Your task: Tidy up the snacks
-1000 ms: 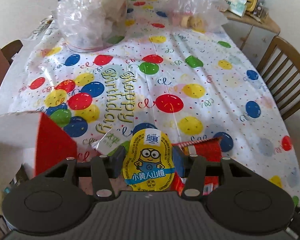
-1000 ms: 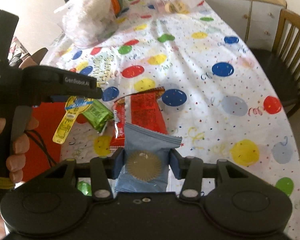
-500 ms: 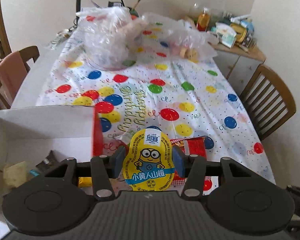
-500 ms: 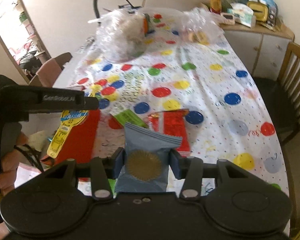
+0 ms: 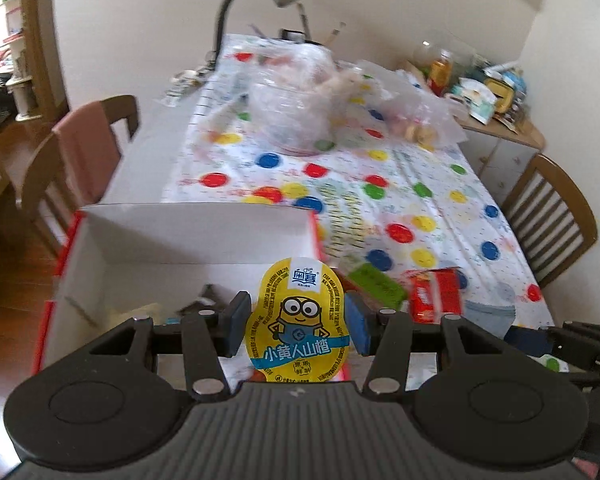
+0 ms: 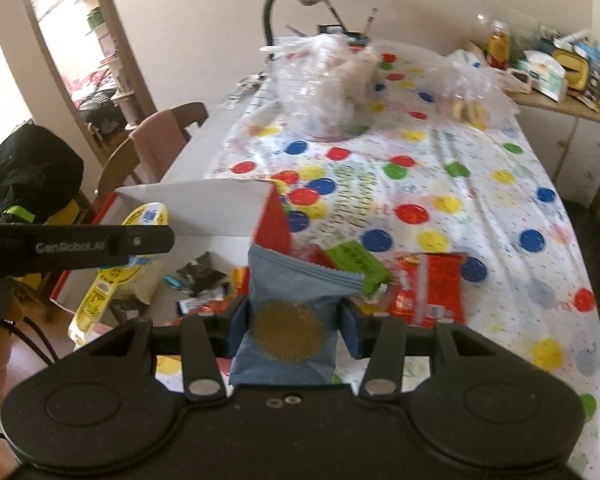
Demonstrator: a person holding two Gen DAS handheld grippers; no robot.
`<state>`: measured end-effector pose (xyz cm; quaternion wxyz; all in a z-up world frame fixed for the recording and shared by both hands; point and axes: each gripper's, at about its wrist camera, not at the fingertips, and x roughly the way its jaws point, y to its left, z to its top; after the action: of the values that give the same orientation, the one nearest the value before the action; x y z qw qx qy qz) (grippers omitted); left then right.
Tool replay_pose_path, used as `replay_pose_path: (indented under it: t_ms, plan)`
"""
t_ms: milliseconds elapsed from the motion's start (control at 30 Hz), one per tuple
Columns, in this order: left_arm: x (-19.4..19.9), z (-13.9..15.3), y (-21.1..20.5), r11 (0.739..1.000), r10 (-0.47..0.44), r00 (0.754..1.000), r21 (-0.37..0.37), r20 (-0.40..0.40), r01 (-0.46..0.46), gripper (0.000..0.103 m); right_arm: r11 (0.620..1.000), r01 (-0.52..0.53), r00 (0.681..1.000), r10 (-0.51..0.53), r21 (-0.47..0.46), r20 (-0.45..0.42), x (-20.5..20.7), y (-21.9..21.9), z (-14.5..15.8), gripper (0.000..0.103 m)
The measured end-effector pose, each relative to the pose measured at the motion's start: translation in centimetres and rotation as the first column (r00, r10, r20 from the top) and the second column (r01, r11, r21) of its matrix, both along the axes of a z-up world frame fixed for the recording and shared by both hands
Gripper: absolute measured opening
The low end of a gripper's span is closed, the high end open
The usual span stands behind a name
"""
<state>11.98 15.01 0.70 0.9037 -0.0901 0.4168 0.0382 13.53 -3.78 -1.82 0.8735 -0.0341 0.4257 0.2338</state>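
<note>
Behind the yellow snack pack (image 5: 298,326), box (image 5: 196,236) contents blur indistinctly.

Counted: two claws, left (image 5: 296,322) and right (image 6: 294,328); one box (image 5: 196,236); beside the box, one green packet (image 5: 376,286), one red packet (image 5: 436,296).

— What do the grippers look like?
— The left gripper (image 5: 296,322) and right gripper (image 6: 294,326) are black, with blue finger pads (image 5: 356,324), round silver screws and two big round bumps.
— Any writing?
— White letters, "GenRobot", on one side.
</note>
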Motion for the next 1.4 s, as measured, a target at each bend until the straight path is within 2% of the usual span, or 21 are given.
replay_pose_path:
  t_ms: [367,533,700,1000,1200,1400]
  plan:
    - [-2.0,-1.2,8.1,0.995,0.101,0.995,0.021,-0.022,-0.101,0.050,0.996,-0.088,0.996,0.088,-0.019,-0.001,0.7,8.0,-1.2,0.046]
    - [-1.7,-2.3,11.3,0.989,0.143,0.989,0.051,-0.035,-0.142,0.050,0.992,-0.119,0.993,0.119,-0.028,-0.016,2.0,11.0,-2.6,0.046]
    - [-0.4,-3.8,13.6,0.986,0.148,0.988,0.088,-0.042,-0.144,0.050,0.989,-0.139,0.990,0.138,-0.043,-0.039,3.6,13.4,-4.3,0.046]
    - [2.1,-6.6,14.1,0.990,0.103,0.992,0.107,-0.069,-0.095,0.050,0.979,-0.190,0.981,0.185,-0.077,-0.066,4.9,16.3,-7.4,0.046]
    - [2.8,-8.9,13.5,0.990,0.061,0.991,0.132,-0.123,-0.045,0.050,0.973,-0.207,0.975,0.196,-0.100,-0.104,5.1,16.7,-9.0,0.046]
    - [3.0,-10.5,13.4,0.992,0.061,0.984,0.122,-0.169,-0.040,0.050,0.968,-0.223,0.968,0.207,-0.113,-0.139,4.9,16.8,-10.1,0.045]
